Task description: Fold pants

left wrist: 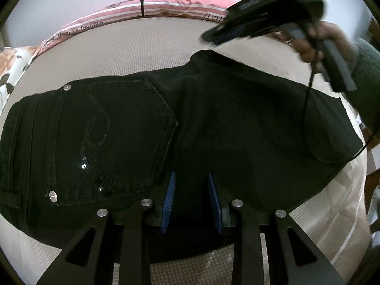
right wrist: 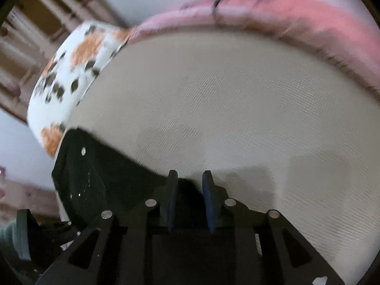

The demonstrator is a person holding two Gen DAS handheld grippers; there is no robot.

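Black jeans (left wrist: 213, 109) lie flat across the beige bed sheet (left wrist: 133, 52), with a stitched back pocket (left wrist: 114, 130) facing up on the left. My left gripper (left wrist: 192, 190) points down over their near edge. Its blue pads stand apart and flat black cloth shows between them. My right gripper (left wrist: 211, 36), held by a hand (left wrist: 315, 40), hovers just above the raised far edge of the jeans. In the right wrist view the right gripper (right wrist: 190, 190) is open over a dark bump of the jeans (right wrist: 99, 178), and the picture is blurred.
A pink printed blanket (left wrist: 166, 4) runs along the far side of the bed. A white floral pillow (right wrist: 78, 66) sits at the left end. A black cable (left wrist: 306, 109) hangs from the right gripper across the jeans. Wooden furniture (right wrist: 35, 23) stands beyond the bed.
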